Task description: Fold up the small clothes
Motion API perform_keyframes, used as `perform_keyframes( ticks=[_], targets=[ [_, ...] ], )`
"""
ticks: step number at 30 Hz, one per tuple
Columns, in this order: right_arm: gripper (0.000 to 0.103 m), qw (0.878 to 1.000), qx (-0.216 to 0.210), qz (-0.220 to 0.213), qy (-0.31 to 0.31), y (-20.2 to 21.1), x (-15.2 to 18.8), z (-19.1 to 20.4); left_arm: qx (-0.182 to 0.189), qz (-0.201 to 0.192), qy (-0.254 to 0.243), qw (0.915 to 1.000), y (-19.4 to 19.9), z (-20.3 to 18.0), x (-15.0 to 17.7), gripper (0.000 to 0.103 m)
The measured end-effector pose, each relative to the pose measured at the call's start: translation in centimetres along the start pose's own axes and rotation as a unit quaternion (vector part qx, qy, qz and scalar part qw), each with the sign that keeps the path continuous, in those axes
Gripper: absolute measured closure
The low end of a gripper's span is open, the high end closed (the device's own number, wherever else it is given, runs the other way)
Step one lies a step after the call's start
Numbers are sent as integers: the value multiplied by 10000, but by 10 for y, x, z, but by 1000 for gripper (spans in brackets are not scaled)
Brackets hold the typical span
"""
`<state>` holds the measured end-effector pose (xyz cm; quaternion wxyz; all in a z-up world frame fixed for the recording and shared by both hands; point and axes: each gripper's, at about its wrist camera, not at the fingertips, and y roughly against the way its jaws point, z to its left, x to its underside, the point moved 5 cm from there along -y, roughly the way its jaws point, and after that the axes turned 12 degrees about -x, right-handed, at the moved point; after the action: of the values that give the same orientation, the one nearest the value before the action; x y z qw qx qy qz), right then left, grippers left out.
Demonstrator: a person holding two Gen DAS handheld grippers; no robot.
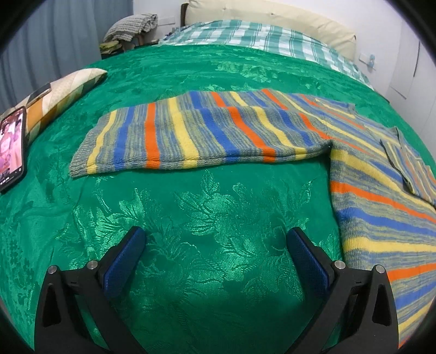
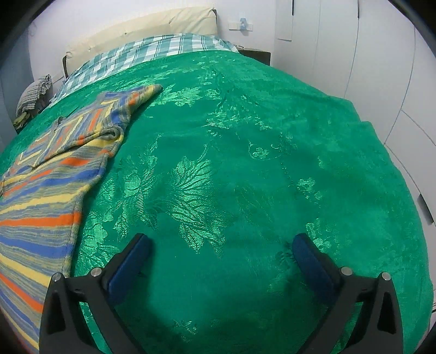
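Note:
A striped knit sweater [image 1: 368, 190] in blue, yellow, orange and grey lies flat on the green bedspread [image 1: 204, 212]. One sleeve [image 1: 190, 136] stretches out to the left, ahead of my left gripper [image 1: 215, 237], which is open and empty over bare bedspread. In the right wrist view the sweater [image 2: 41, 196] lies at the left, its other sleeve [image 2: 128, 103] pointing to the far side. My right gripper [image 2: 220, 242] is open and empty above the bedspread [image 2: 245, 163], to the right of the sweater's edge.
A lit phone [image 1: 11, 147] and a patterned cushion [image 1: 62, 92] lie at the bed's left edge. A checked sheet [image 1: 259, 38] and cream headboard [image 1: 272, 16] are at the far end. White wardrobe doors [image 2: 368, 54] stand to the right.

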<state>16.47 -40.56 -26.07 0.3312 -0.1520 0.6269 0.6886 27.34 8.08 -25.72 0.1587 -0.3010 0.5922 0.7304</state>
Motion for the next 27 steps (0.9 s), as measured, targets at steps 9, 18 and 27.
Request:
perform_keyframes(
  ticks=[9, 18, 27],
  targets=[
    [0, 10000, 7, -9, 8, 1, 1, 0, -2, -6, -1, 10000, 0, 0, 0, 0],
    [0, 10000, 3, -16, 11, 0, 1, 0, -2, -9, 0, 10000, 0, 0, 0, 0],
    [0, 10000, 10, -27, 15, 0, 0, 0, -4, -14, -1, 10000, 0, 0, 0, 0]
  ],
)
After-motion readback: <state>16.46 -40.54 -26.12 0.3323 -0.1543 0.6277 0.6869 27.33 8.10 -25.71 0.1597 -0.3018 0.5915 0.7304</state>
